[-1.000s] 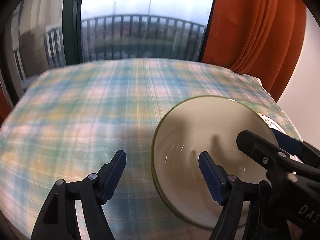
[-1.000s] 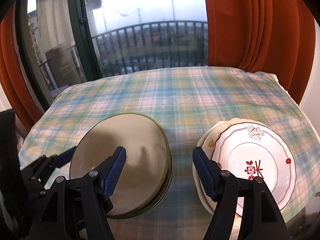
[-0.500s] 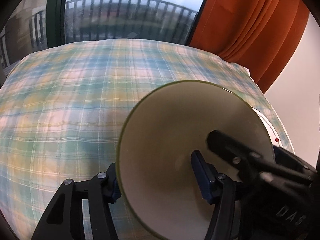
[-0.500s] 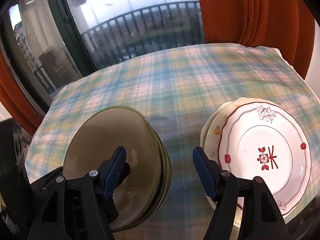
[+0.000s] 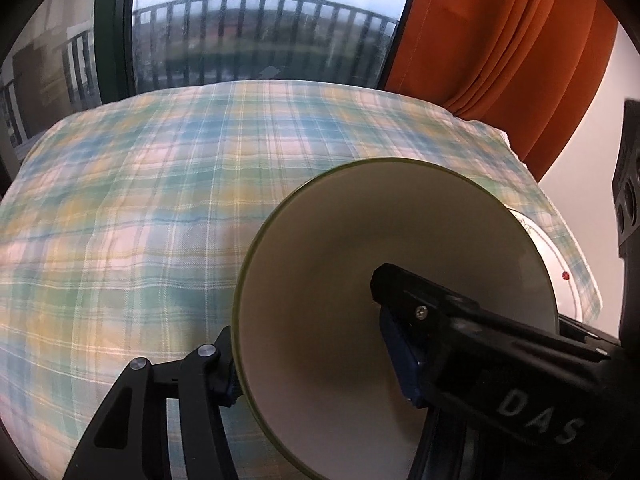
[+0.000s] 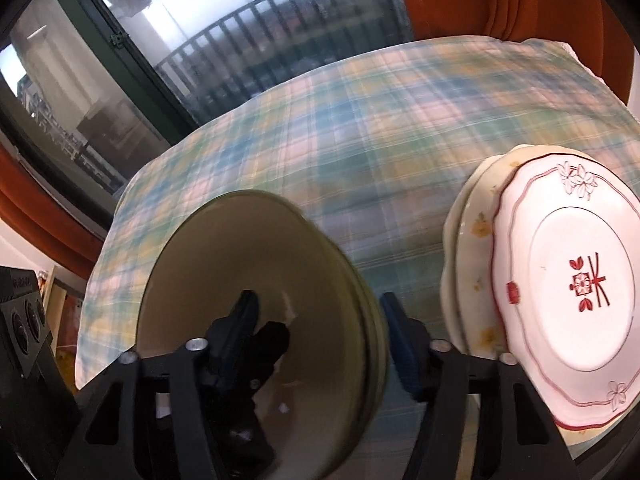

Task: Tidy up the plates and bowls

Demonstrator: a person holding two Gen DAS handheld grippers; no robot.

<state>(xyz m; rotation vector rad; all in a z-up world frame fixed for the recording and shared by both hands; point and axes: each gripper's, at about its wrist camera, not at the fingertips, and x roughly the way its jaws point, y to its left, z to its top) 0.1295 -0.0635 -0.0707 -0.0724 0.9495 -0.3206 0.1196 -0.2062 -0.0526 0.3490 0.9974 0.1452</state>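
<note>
A stack of cream bowls with green rims (image 5: 360,264) (image 6: 224,268) sits on the plaid tablecloth. My left gripper (image 5: 316,360) is open, its jaws astride the left rim, one finger outside and one inside. My right gripper (image 6: 320,336) is open and straddles the right rim of the same stack, one finger inside the top bowl and one outside. The right gripper's fingers (image 5: 416,304) show inside the bowl in the left wrist view. A stack of white plates with red flower patterns (image 6: 560,280) lies to the right of the bowls.
The plaid tablecloth (image 5: 160,184) covers the table. A window with a balcony railing (image 5: 260,32) is behind it. Orange curtains (image 5: 500,40) hang at the back right. The table's right edge lies just beyond the plates.
Both grippers moved in onto the bowl stack. The right gripper shifted left from between bowls and plates to straddle the bowls' right rim. The left gripper stays on the left rim.
</note>
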